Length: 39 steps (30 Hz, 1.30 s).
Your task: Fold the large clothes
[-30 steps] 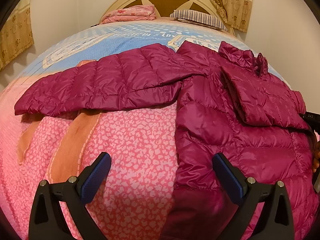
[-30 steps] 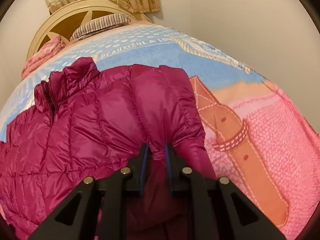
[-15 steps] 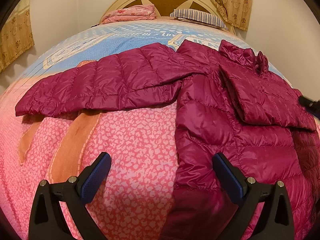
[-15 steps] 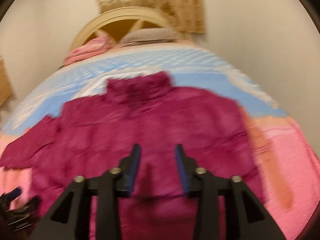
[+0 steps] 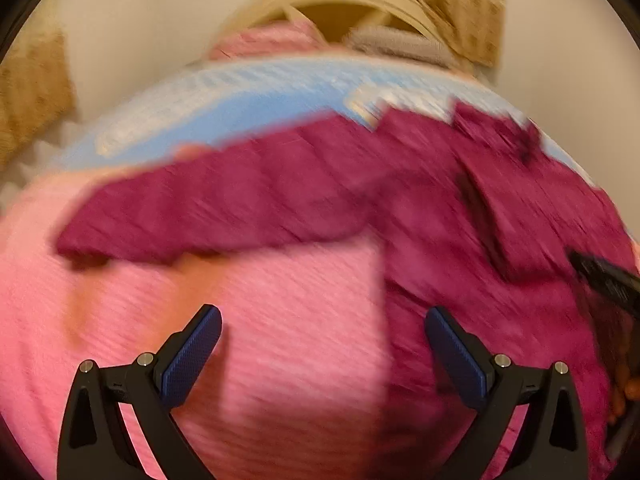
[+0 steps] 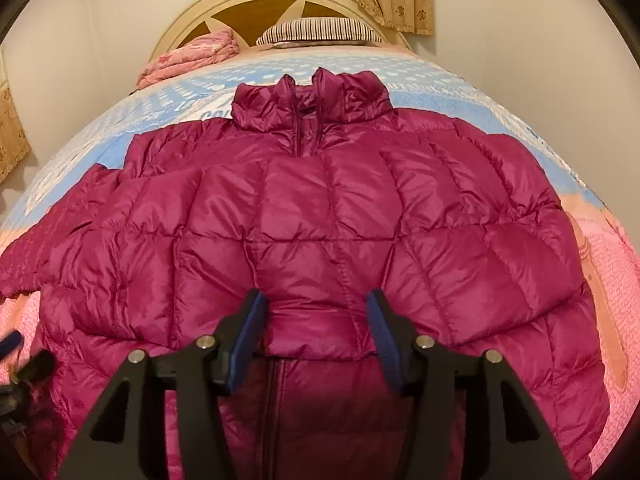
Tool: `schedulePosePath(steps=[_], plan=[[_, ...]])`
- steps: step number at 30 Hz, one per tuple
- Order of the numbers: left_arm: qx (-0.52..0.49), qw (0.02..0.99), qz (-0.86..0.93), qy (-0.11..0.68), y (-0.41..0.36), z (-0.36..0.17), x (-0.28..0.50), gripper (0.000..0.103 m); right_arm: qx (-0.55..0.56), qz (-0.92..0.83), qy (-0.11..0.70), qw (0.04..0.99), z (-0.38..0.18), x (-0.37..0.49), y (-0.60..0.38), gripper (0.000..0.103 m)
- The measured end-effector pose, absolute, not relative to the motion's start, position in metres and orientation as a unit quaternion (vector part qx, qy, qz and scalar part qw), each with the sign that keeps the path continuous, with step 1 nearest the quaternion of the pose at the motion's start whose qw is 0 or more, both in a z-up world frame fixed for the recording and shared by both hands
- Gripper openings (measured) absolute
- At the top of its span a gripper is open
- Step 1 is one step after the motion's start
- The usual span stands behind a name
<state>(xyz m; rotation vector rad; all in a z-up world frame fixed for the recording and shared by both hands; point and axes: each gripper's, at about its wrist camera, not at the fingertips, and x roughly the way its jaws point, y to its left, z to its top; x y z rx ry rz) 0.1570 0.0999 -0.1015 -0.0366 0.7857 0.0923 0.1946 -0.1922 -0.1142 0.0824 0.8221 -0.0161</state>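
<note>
A magenta quilted puffer jacket (image 6: 320, 216) lies front-up on the bed, collar toward the headboard. Its right sleeve (image 6: 460, 216) lies folded across the chest, cuff near the middle. My right gripper (image 6: 316, 312) is open and empty, hovering just over that cuff. In the blurred left wrist view the jacket (image 5: 460, 220) fills the right side and its other sleeve (image 5: 224, 200) stretches out to the left. My left gripper (image 5: 320, 332) is open and empty above the pink bedspread (image 5: 280, 320), beside the jacket's edge. The right gripper's black tip (image 5: 604, 280) shows at the far right.
The bed has a blue and pink blanket (image 6: 180, 92). A striped pillow (image 6: 320, 30) and a folded pink quilt (image 6: 188, 56) lie by the cream headboard (image 6: 248, 4). Walls and curtains stand close on both sides.
My right gripper let go of the folded sleeve, opened, and swung back to face the jacket centrally. My left gripper is now moving, blurring its view.
</note>
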Motion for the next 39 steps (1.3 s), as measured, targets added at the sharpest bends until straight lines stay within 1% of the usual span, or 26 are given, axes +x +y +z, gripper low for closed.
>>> schedulePosePath(steps=[1, 3, 6, 10, 14, 20, 22, 23, 24, 25, 26, 27, 28, 29, 30, 32, 35, 39], plan=[[-0.017, 0.93, 0.073, 0.36, 0.116, -0.091, 0.158, 0.102, 0.039, -0.008, 0.4, 0.916, -0.112, 0.197, -0.191, 0.059], [-0.026, 0.931, 0.128, 0.34, 0.147, -0.077, 0.164, 0.102, 0.042, -0.007, 0.399, 0.916, -0.113, 0.196, -0.191, 0.06], [-0.08, 0.913, 0.205, 0.344, 0.203, -0.069, 0.18, 0.102, 0.047, -0.003, 0.399, 0.916, -0.115, 0.197, -0.193, 0.06], [-0.151, 0.89, 0.26, 0.343, 0.256, -0.077, 0.192, 0.102, 0.049, -0.001, 0.398, 0.916, -0.115, 0.197, -0.193, 0.061], [-0.16, 0.882, 0.275, 0.347, 0.272, -0.091, 0.21, 0.102, 0.051, 0.001, 0.399, 0.916, -0.115, 0.198, -0.193, 0.063], [-0.18, 0.881, 0.262, 0.35, 0.262, -0.105, 0.221, 0.101, 0.039, -0.002, 0.401, 0.915, -0.116, 0.2, -0.19, 0.066], [-0.178, 0.88, 0.26, 0.356, 0.26, -0.108, 0.22, 0.092, 0.039, -0.001, 0.402, 0.915, -0.116, 0.201, -0.19, 0.067], [-0.179, 0.879, 0.258, 0.36, 0.26, -0.11, 0.222, 0.076, 0.039, 0.0, 0.402, 0.915, -0.116, 0.201, -0.19, 0.067], [-0.183, 0.877, 0.254, 0.363, 0.262, -0.112, 0.226, 0.062, 0.04, 0.001, 0.402, 0.915, -0.117, 0.201, -0.19, 0.068], [-0.189, 0.876, 0.25, 0.366, 0.263, -0.113, 0.227, 0.057, 0.04, 0.001, 0.402, 0.915, -0.117, 0.202, -0.19, 0.068], [-0.197, 0.877, 0.244, 0.364, 0.265, -0.114, 0.227, 0.047, 0.04, 0.002, 0.403, 0.915, -0.117, 0.202, -0.19, 0.068], [-0.205, 0.878, 0.234, 0.363, 0.266, -0.114, 0.227, 0.033, 0.039, 0.002, 0.403, 0.914, -0.117, 0.202, -0.19, 0.068], [-0.21, 0.88, 0.226, 0.362, 0.266, -0.114, 0.227, 0.026, 0.04, 0.003, 0.403, 0.914, -0.117, 0.202, -0.19, 0.069], [-0.214, 0.881, 0.217, 0.361, 0.266, -0.115, 0.228, 0.014, 0.04, 0.003, 0.403, 0.914, -0.117, 0.202, -0.19, 0.069], [-0.214, 0.882, 0.213, 0.361, 0.264, -0.113, 0.228, 0.007, 0.041, 0.003, 0.403, 0.914, -0.117, 0.202, -0.19, 0.069], [-0.202, 0.89, 0.215, 0.349, 0.258, -0.106, 0.226, 0.004, 0.043, 0.004, 0.402, 0.914, -0.118, 0.202, -0.191, 0.069], [-0.192, 0.92, 0.173, 0.293, 0.237, -0.081, 0.215, 0.003, 0.047, 0.006, 0.402, 0.914, -0.118, 0.202, -0.191, 0.069], [-0.119, 0.959, 0.111, 0.233, 0.174, -0.03, 0.207, 0.003, 0.05, 0.007, 0.402, 0.914, -0.118, 0.201, -0.192, 0.069]])
